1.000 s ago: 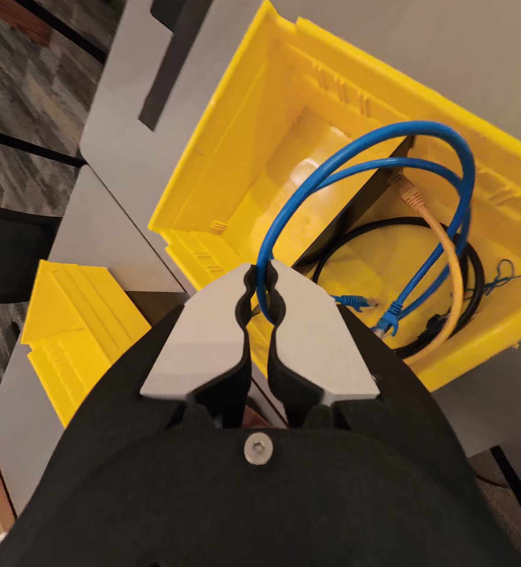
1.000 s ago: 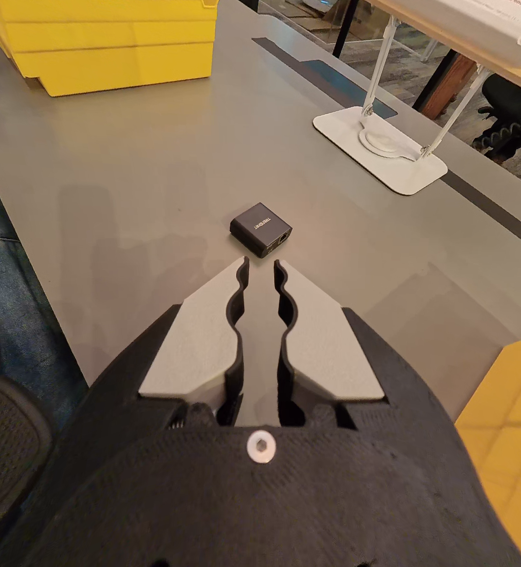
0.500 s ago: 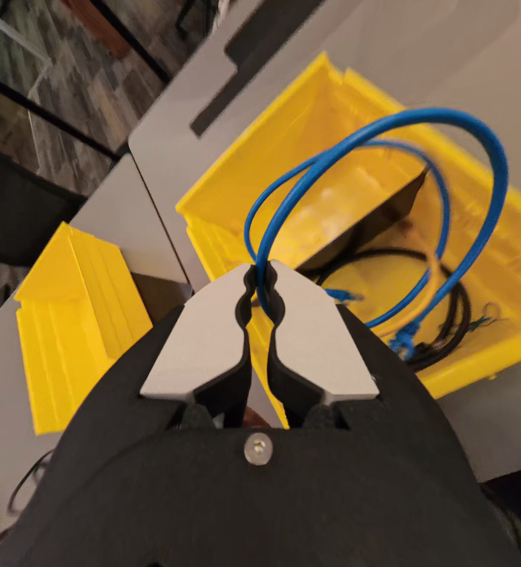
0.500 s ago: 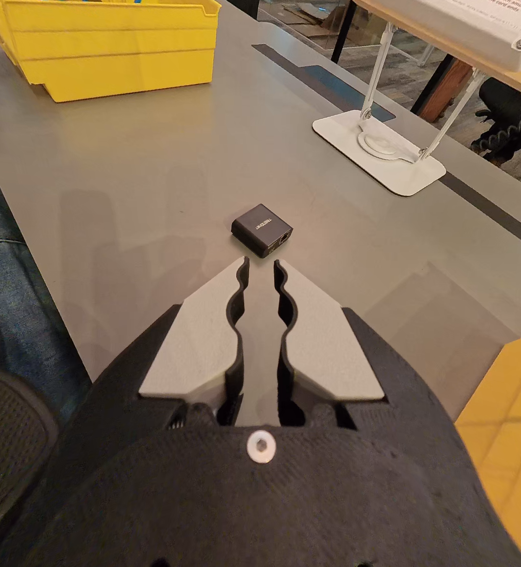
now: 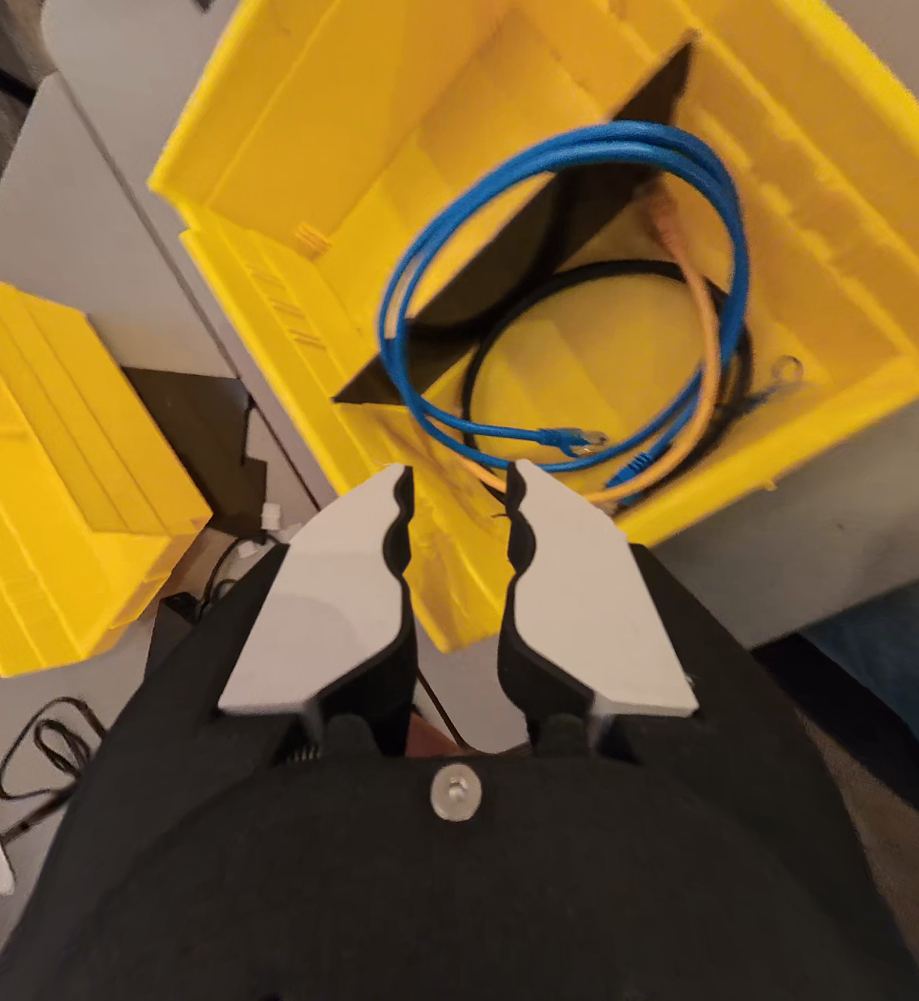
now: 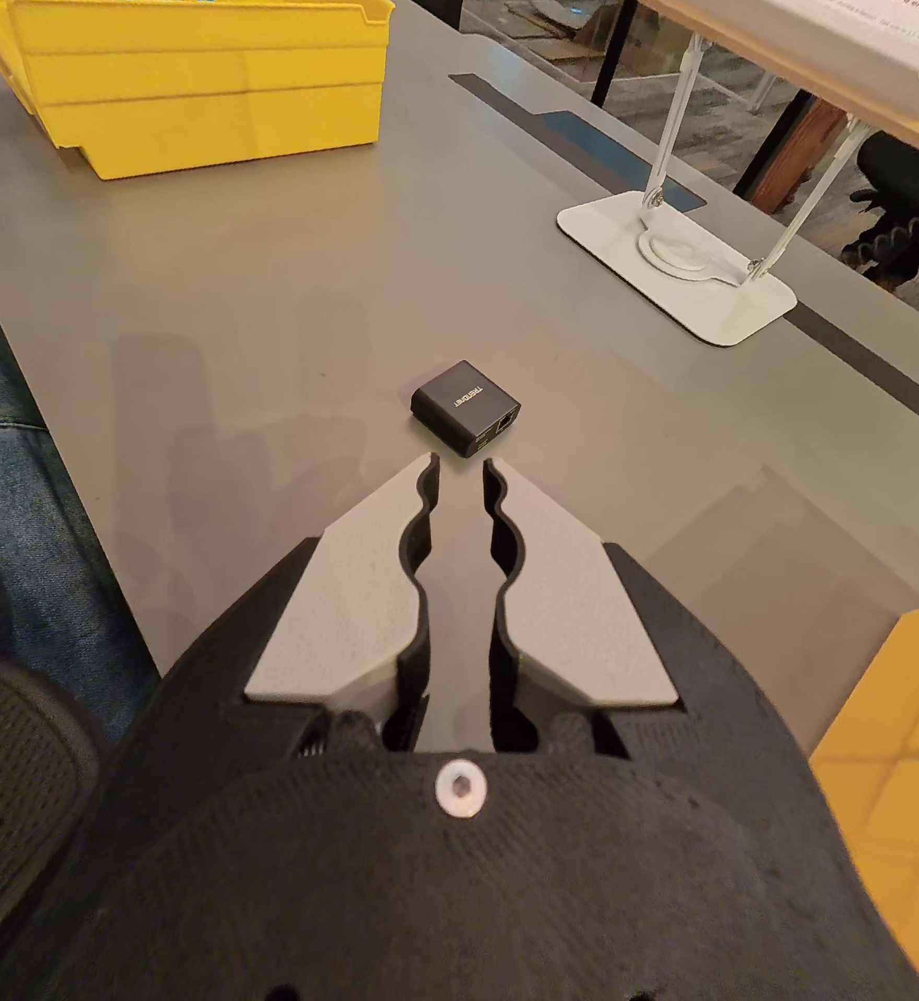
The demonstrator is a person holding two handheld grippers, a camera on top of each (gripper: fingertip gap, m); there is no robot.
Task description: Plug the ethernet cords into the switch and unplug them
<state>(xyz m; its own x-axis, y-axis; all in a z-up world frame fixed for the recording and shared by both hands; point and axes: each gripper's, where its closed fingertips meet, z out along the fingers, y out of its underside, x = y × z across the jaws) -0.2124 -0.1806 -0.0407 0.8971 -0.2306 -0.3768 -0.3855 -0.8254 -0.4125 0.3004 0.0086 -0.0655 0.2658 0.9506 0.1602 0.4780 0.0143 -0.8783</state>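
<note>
Now | left claw point(image 5: 457, 476) agape above blue cord point(image 5: 554, 162); right claw point(image 6: 461, 463) agape just short of switch point(image 6: 465, 406)

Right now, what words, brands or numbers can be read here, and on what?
switch: white lettering on its top, tiny marks by its port; I do not repeat writing.
white board, top right: small print, blurred and cut off.
yellow bin, blue cord: no writing seen.
</note>
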